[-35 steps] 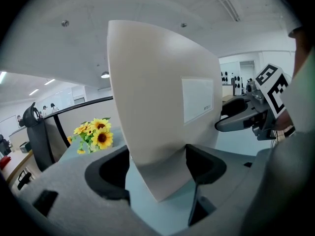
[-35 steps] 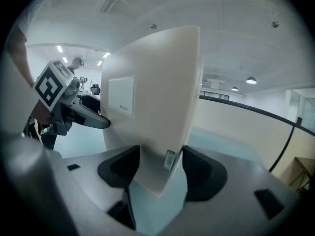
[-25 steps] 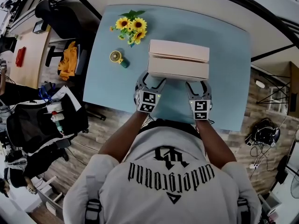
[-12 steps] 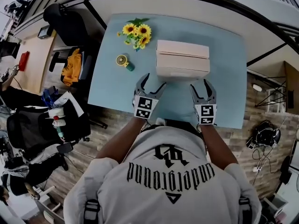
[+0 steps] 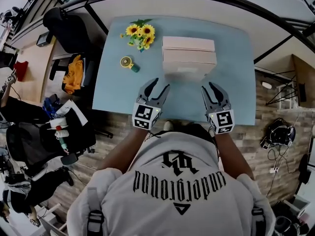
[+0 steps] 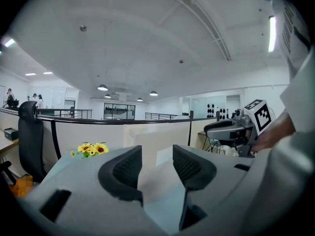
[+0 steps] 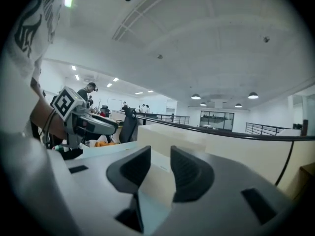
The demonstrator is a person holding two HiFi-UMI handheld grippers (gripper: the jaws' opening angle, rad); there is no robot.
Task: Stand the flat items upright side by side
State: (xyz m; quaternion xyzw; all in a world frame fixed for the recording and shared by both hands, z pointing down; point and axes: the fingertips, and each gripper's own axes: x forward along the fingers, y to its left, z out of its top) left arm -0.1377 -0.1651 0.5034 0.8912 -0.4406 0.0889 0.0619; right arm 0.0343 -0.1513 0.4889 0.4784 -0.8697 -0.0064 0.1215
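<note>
The boxes (image 5: pixel 189 58) stand upright and touching on the table (image 5: pixel 118 90), long axis 9 to 3, at 1 o'clock from the left gripper (image 5: pixel 158 85) and 11 from the right gripper (image 5: pixel 208 86), both equally near, empty, jaws just closing to half-apart.

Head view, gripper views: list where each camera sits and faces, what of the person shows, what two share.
Head view: on the head, facing down at table, boxes; shirt, arms show.
Left gripper view: on the left gripper, facing forward over table; shirt shows.
Right gripper view: on the right gripper, likewise; shirt shows.
Shared: boxes. Both grippers' jaws have just been closing, empty.
</note>
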